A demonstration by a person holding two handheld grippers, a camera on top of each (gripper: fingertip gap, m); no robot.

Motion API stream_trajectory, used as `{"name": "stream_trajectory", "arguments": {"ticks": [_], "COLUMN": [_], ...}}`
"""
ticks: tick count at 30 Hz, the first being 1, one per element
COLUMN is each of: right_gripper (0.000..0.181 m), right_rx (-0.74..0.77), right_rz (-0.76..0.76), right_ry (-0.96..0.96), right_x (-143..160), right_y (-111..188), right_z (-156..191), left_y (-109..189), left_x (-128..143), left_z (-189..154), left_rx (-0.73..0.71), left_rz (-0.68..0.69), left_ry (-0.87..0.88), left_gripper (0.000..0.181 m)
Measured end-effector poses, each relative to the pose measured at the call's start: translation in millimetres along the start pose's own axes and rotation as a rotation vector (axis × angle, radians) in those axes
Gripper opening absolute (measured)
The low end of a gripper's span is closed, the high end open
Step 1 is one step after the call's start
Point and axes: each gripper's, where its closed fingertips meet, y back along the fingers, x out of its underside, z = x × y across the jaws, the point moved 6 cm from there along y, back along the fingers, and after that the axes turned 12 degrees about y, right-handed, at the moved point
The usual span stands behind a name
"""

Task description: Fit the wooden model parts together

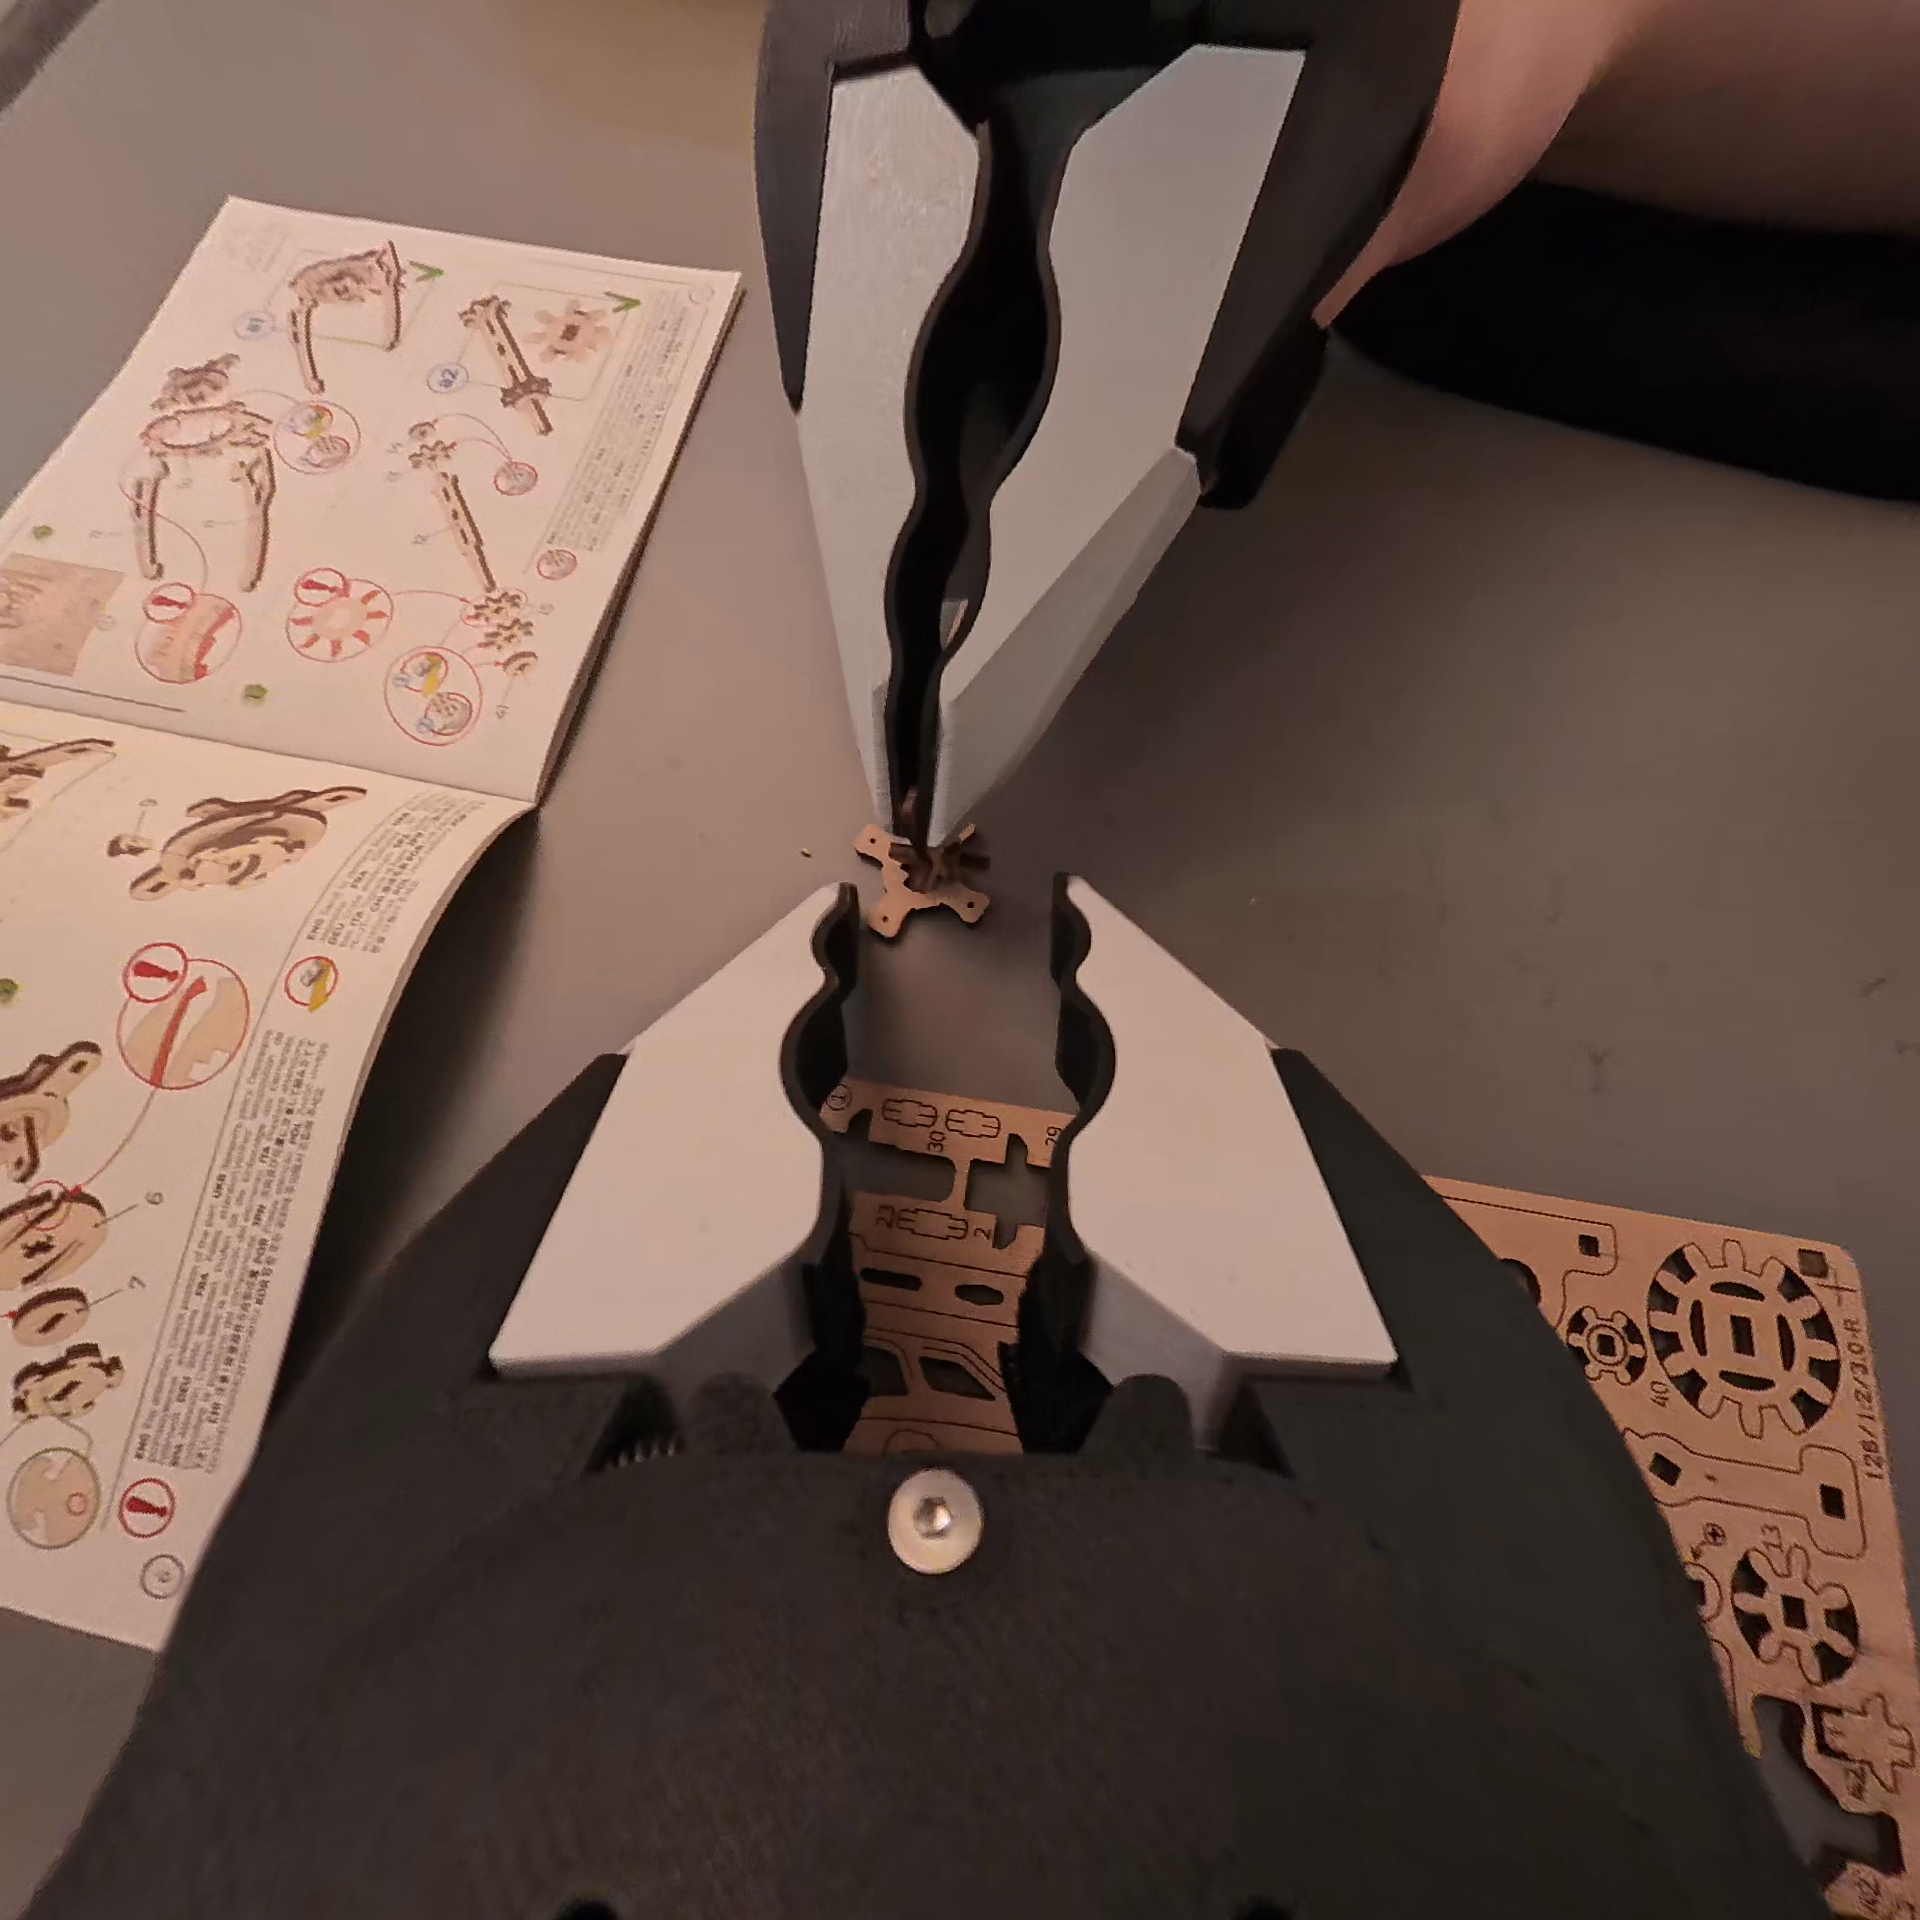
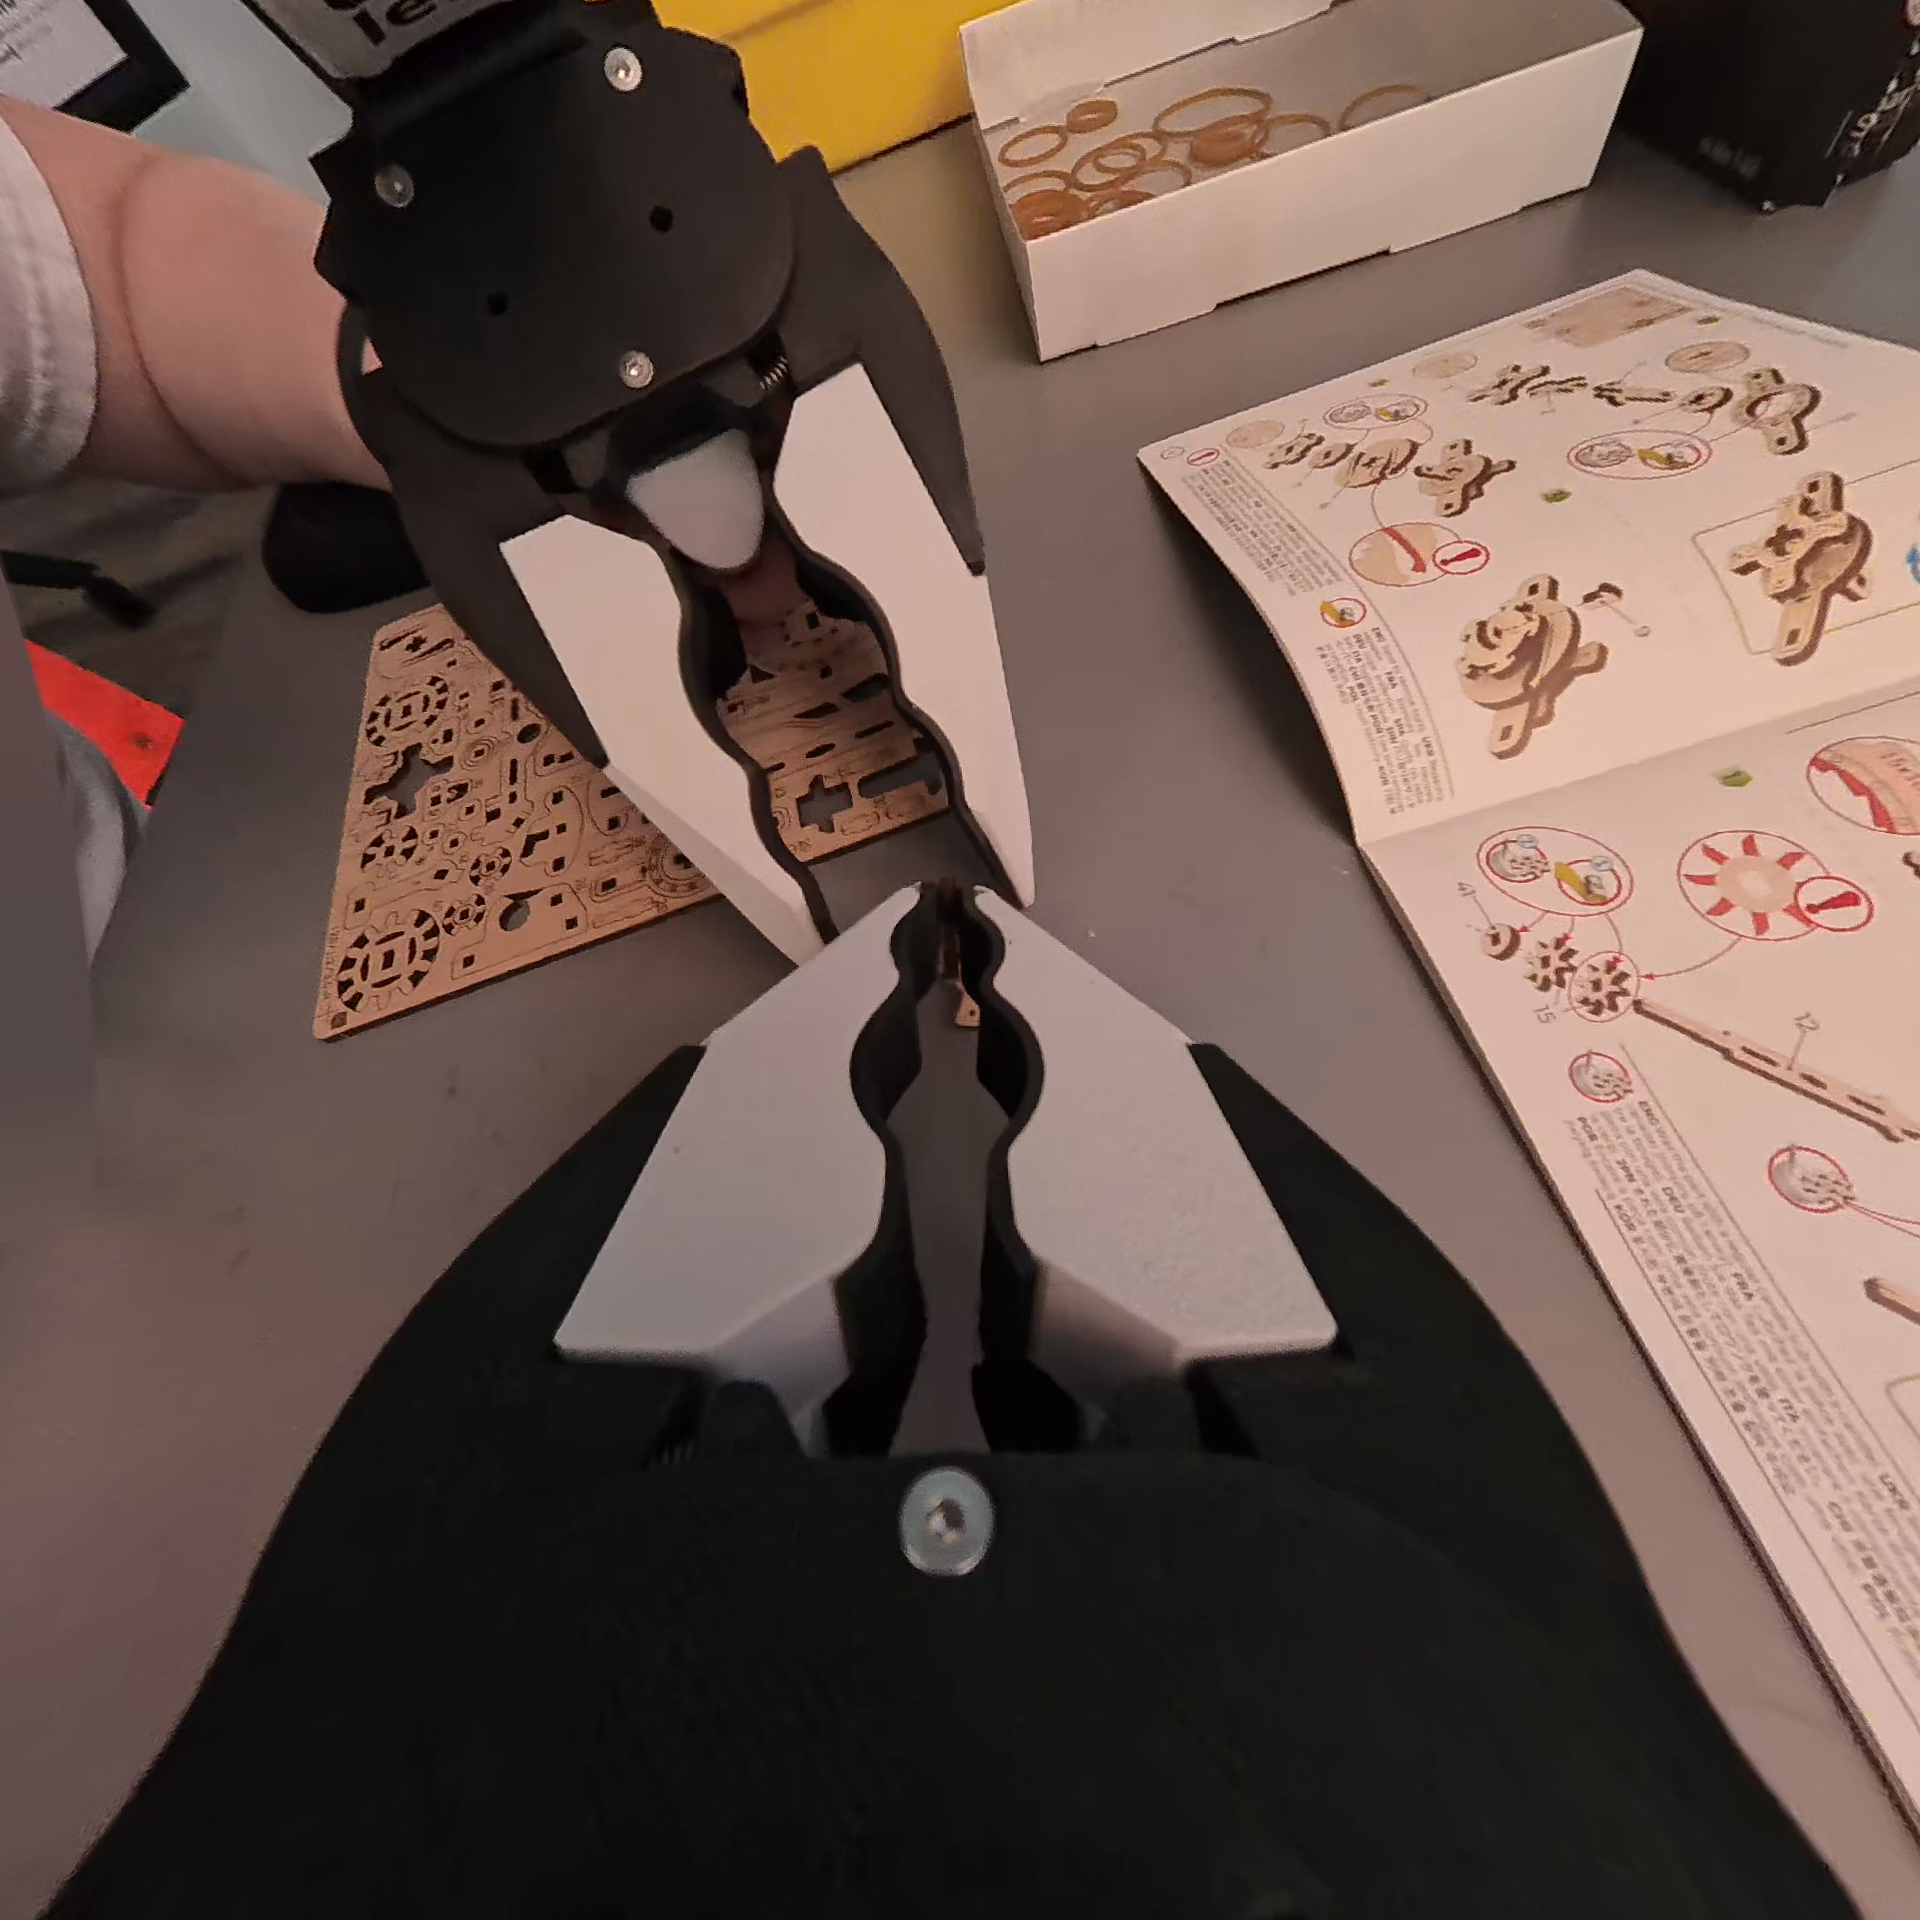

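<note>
Barely started, I'd say: the small tan cross-shaped wooden piece (image 1: 923, 881) with a tiny dark toothed gear part (image 1: 951, 858) at its middle sits pinched at the right gripper (image 1: 920, 816) tips, just off the grey table (image 1: 1455, 831). Whether the two are seated I can't tell. The left gripper (image 1: 954, 909), jaws apart and empty, waits at its 6 o'clock. Counted: one laser-cut plywood parts sheet (image 2: 468, 831) mostly unpunched, one open instruction booklet (image 1: 312, 499) at 9 o'clock, one white cardboard tray of rubber bands (image 2: 1299, 208).
</note>
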Motion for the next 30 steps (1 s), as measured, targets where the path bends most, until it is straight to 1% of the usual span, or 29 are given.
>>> {"name": "stream_trajectory", "arguments": {"ticks": [3,7,12,14,17,19,22,27,30], "right_gripper": [0.001,0.001,0.002,0.001,0.002,0.003,0.002,0.002,0.007], "right_rx": [-0.007,0.005,-0.004,-0.007,-0.019,-0.015,0.0,0.007,0.015], "right_rz": [-0.002,0.013,0.015,0.018,0.025,0.067,0.091,0.098,0.093], "right_ry": [0.004,0.123,0.147,0.162,0.163,0.188,0.221,0.253,0.231], "right_x": [0,0,0,-1,0,4,6,4,3], "right_y": [1,2,1,0,0,0,1,1,2], "right_z": [0,3,4,4,4,4,5,7,5], "left_y": [0,-4,-7,-9,-10,-11,-10,-10,-10], "left_x": [-3,-7,-8,-7,-7,-7,-7,-7,-7], "left_z": [2,4,0,-2,-2,-2,-2,-2,-2], "left_rx": [-0.005,-0.028,-0.034,-0.04,-0.043,-0.038,-0.038,-0.035,-0.038], "left_rz": [-0.019,-0.024,-0.022,-0.011,0.0,0.0,-0.002,-0.003,-0.004], "left_ry": [-0.026,-0.081,-0.151,-0.177,-0.183,-0.177,-0.177,-0.184,-0.186], "left_gripper": [0.04,0.038,0.022,0.018,0.018,0.018,0.018,0.018,0.018]}}
